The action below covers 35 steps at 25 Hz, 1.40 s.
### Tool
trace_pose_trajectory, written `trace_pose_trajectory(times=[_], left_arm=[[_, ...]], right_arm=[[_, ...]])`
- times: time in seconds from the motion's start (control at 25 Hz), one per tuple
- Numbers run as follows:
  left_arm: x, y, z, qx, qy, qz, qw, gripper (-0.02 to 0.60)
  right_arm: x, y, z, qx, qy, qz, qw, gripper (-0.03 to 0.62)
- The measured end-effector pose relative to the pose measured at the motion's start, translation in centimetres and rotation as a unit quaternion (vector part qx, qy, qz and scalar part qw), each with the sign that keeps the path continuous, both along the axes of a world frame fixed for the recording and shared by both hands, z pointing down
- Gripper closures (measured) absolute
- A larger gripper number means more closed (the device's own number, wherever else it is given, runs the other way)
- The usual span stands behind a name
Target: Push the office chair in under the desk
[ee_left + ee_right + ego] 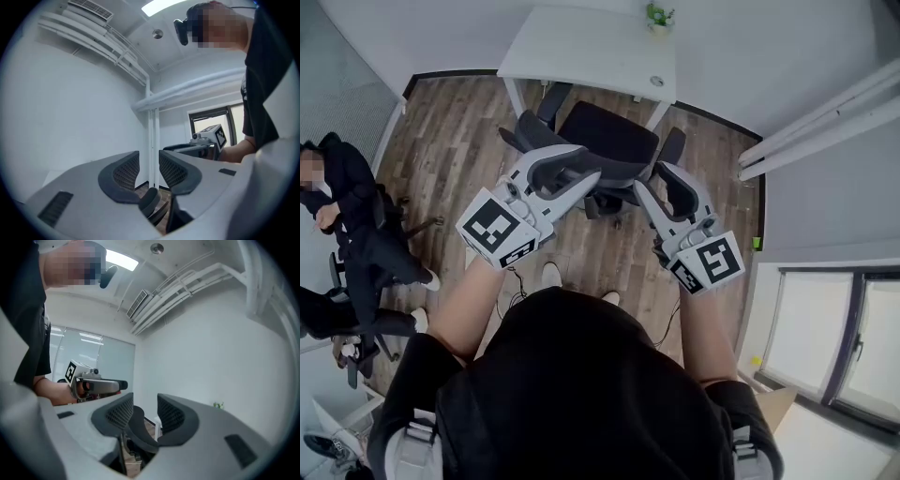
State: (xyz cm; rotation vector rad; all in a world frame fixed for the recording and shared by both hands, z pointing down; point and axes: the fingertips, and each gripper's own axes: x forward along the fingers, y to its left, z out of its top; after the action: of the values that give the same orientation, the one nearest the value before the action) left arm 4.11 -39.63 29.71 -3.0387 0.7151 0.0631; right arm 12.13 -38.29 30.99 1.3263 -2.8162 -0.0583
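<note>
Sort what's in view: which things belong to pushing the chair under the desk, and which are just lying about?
Job in hand:
- office chair, out in front of the desk
- desk
- left gripper and right gripper, both open and empty

Just about:
- small plant on the desk
- seated person at left
- window

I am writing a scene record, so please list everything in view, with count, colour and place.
desk: one, white, top of head view
plant: one, green, on the desk's far corner
office chair: one, black, in front of the desk
floor: one, brown wood, below
pipes: several, white, along the right wall
window: one, dark frame, lower right
seated person: one, black clothes, at the left
left gripper: one, grey, held up, open, empty
right gripper: one, grey, held up, open, empty
</note>
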Motion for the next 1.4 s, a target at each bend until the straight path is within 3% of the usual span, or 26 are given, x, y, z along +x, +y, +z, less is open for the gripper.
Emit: trace_pose_trajectory(times=[0.4,0.6,1.4], left_arm=[[2.4,3.0,-0.2,0.032,0.015,-0.039,0.9986,0.585],[3.1,3.4,0.3,0.040,-0.006,-0.043,0.9983,0.586],[2.7,2.2,-0.2,0.052,-0.019,-0.061,0.9966,0.586]], right_arm=[[0.8,2.6,-0.7,0.023,-0.016,-0.001,1.000,0.541],[0.5,3.0,-1.0,0.028,-0.011,-0.009,0.999,0.565],[0.6,2.5,-1.7,0.033,-0.004,-0.009,0.999,0.569]])
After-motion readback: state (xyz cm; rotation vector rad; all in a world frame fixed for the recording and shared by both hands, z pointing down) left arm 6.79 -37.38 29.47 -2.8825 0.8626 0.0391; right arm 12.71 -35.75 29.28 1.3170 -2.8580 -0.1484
